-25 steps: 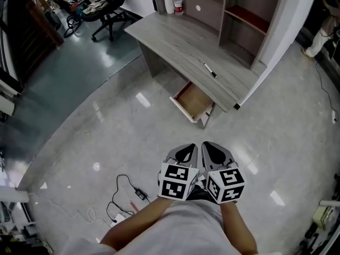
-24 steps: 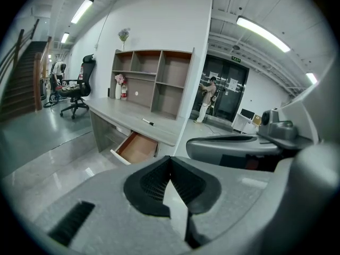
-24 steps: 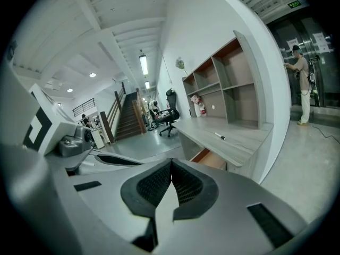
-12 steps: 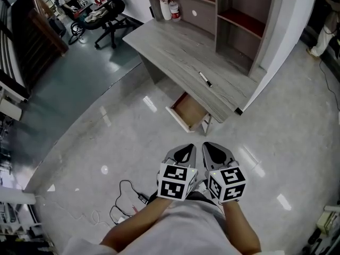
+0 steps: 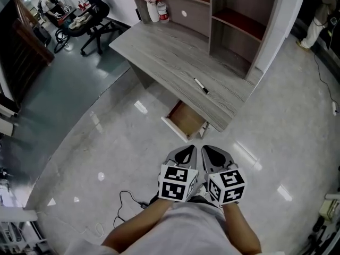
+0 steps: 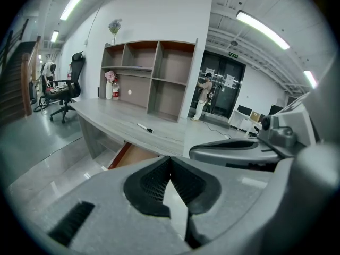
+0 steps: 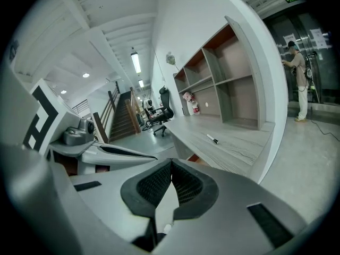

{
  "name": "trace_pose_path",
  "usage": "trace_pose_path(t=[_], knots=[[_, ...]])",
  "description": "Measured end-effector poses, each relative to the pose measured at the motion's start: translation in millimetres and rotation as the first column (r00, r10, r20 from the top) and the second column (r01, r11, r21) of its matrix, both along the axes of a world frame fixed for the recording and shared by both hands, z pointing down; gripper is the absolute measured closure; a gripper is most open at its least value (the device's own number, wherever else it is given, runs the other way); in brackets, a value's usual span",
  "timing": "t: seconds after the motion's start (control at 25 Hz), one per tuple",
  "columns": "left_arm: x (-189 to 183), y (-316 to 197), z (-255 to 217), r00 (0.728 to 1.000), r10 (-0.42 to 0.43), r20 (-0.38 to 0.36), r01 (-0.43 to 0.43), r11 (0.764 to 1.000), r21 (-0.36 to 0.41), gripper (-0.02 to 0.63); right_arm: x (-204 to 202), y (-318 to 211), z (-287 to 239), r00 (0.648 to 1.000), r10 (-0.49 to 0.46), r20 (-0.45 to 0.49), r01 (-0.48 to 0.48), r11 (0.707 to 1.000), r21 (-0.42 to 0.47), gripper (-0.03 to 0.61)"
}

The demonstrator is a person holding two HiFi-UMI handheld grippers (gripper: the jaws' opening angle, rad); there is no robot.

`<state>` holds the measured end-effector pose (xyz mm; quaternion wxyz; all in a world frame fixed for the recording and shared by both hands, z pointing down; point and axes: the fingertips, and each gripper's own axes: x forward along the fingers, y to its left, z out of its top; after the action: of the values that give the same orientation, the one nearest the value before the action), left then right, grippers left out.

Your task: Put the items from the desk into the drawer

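My left tool (image 5: 185,150) & right tool (image 5: 213,151) were closed, empty, side by side. Thin white black-tipped marker (image 5: 201,86) lay on grey wood-grain surface (image 5: 159,52) at 12 o'clock, well apart, axis approx 10-to-4; open wooden drawer (image 5: 184,120) between. Neither tool looked clearly nearer.

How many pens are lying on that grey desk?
1: a black-and-white marker lies on the desk, near the end with the open drawer. More may be hidden in the shelf unit.
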<state>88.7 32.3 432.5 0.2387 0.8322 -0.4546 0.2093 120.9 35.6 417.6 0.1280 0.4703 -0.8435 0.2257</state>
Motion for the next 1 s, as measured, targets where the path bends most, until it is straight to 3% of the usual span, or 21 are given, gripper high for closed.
trace_pose_path(t=[0.44,0.64,1.0], knots=[[-69.8,-95.6,6.8,0.995,0.103,-0.018,-0.103,0.995,-0.008,0.612,-74.6,-94.8,2.6,0.996,0.083,-0.044,-0.084,0.997,-0.001,0.577],[-93.6,-121.7,5.1,0.991,0.123,-0.059,-0.124,0.992,-0.009,0.612,-100.8,-120.0,-1.0,0.991,0.104,-0.09,-0.103,0.995,0.01,0.577],[-109.2,-147.6,6.0,0.984,0.15,-0.097,-0.152,0.988,-0.011,0.612,-100.3,-145.3,1.0,0.975,0.162,-0.154,-0.161,0.987,0.018,0.577]])
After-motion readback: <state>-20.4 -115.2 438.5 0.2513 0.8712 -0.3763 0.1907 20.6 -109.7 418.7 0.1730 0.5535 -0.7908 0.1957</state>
